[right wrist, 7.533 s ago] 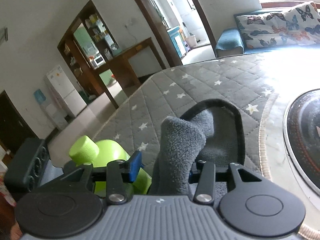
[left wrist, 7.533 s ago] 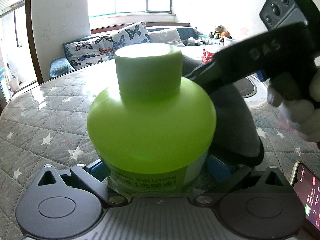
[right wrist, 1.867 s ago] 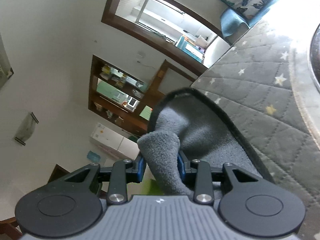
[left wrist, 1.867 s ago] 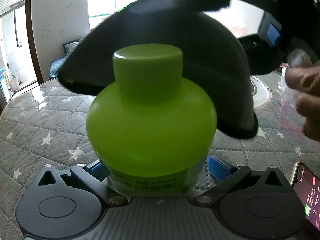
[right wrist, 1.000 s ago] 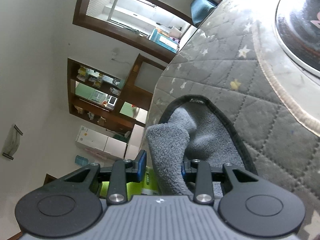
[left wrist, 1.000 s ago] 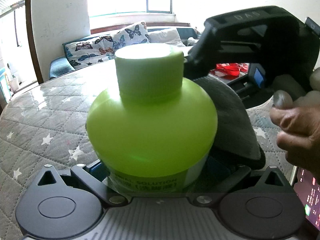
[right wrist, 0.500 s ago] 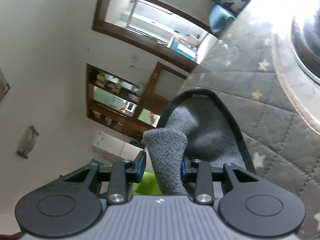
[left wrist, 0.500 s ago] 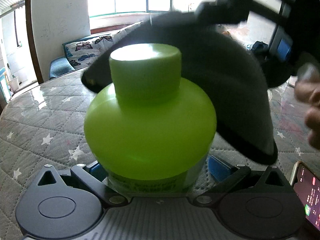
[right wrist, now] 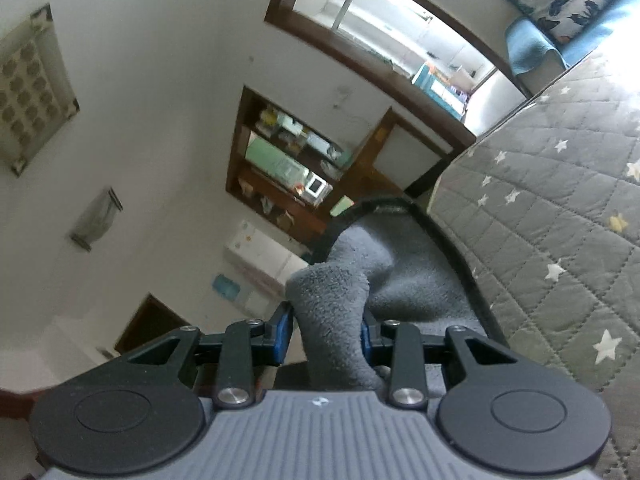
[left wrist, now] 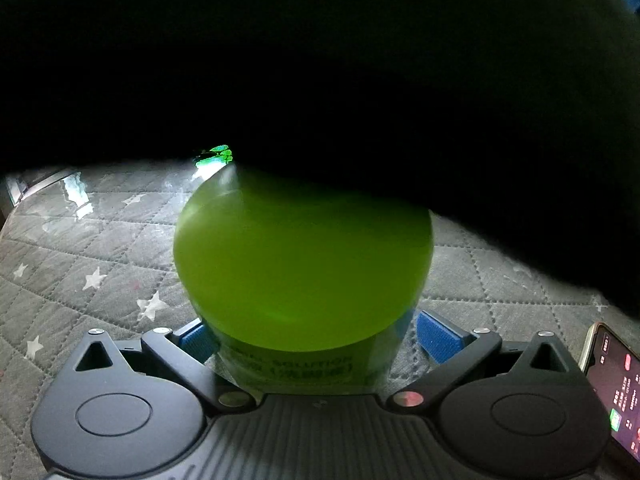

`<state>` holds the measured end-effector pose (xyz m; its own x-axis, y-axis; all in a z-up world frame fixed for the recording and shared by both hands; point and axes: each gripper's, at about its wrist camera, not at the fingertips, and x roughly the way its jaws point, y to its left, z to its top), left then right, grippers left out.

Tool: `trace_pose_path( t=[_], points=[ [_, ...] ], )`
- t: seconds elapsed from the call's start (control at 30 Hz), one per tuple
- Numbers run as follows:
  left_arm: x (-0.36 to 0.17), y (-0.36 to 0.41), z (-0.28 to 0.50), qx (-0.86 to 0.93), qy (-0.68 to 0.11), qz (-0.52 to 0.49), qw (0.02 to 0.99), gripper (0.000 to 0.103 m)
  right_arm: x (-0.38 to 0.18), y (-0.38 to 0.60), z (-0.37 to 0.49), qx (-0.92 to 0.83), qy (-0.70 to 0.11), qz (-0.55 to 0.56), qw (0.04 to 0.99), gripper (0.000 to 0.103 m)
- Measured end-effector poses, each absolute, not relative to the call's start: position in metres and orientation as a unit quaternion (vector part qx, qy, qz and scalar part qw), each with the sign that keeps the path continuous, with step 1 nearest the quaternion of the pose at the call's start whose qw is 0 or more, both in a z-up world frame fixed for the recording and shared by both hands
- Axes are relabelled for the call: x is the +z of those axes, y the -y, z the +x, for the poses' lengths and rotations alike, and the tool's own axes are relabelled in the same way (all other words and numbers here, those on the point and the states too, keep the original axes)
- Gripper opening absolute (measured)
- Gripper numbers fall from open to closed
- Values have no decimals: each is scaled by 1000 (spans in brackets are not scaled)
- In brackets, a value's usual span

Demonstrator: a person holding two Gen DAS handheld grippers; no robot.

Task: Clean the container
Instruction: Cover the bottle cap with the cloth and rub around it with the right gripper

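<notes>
A round lime-green bottle [left wrist: 304,264] stands upright on the quilted star-pattern table cover [left wrist: 80,256], and my left gripper [left wrist: 308,340] is shut on its lower body. The grey cloth [left wrist: 360,80] drapes over the bottle's top, hiding the cap and darkening the upper left wrist view. In the right wrist view my right gripper [right wrist: 325,334] is shut on a bunched fold of that grey cloth [right wrist: 332,316], tilted and raised above the table. The bottle is hidden from the right wrist view.
A phone [left wrist: 612,388] with a lit screen lies at the right edge beside my left gripper. The quilted cover [right wrist: 560,220] stretches to the right. A shelf unit [right wrist: 288,168], a doorway and a sofa with butterfly cushions [right wrist: 568,4] stand beyond the table.
The cloth has come down from behind the cap onto the bottle's top, covering the cap and blocking the room from the left wrist view. The right gripper has tilted further upward.
</notes>
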<state>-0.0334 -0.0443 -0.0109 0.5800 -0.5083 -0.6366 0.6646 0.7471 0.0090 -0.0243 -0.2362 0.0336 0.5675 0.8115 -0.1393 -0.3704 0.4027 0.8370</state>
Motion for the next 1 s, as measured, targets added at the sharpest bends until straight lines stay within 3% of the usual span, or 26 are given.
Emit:
trace_pose_path(
  t=[0.47, 1.0],
  points=[
    [-11, 45, -32, -333, -315, 124, 880, 103, 43, 238, -35, 360, -278, 385, 803, 25],
    [-11, 45, -32, -333, -315, 124, 880, 103, 54, 233, -44, 368, -259, 371, 813, 25]
  ],
)
